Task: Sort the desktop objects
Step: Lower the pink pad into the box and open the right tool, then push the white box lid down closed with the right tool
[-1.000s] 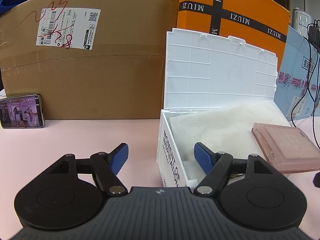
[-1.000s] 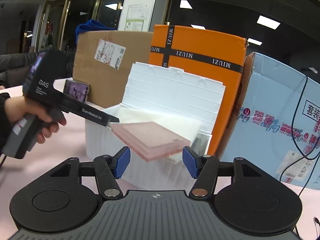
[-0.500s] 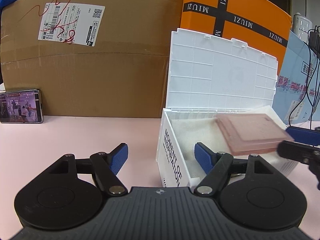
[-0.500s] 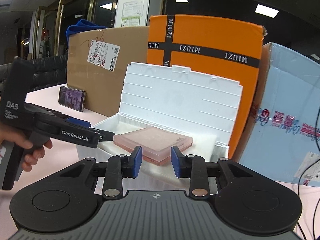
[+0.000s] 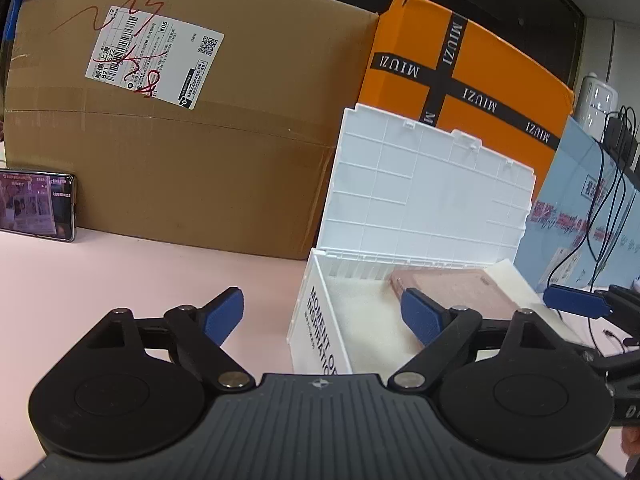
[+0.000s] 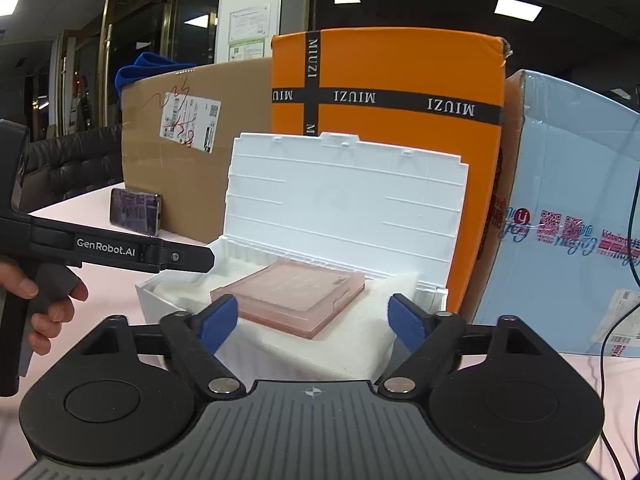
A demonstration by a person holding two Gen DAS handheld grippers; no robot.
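Pink case [image 6: 294,298]: lying on foam in open white box [image 6: 344,208]. Right hand-held gripper [image 6: 314,322]: wide, empty. Left hand-held gripper [image 5: 322,314]: wide, empty.

The flat pink translucent plastic case [image 6: 294,300] is no longer gripped — it now lies on the white foam padding [image 6: 352,340] inside the open white plastic box [image 6: 344,208]. The right gripper [image 6: 314,322], pinched on it half a second ago, is spread wide and drawn back from the case — nothing is held between its blue pads.
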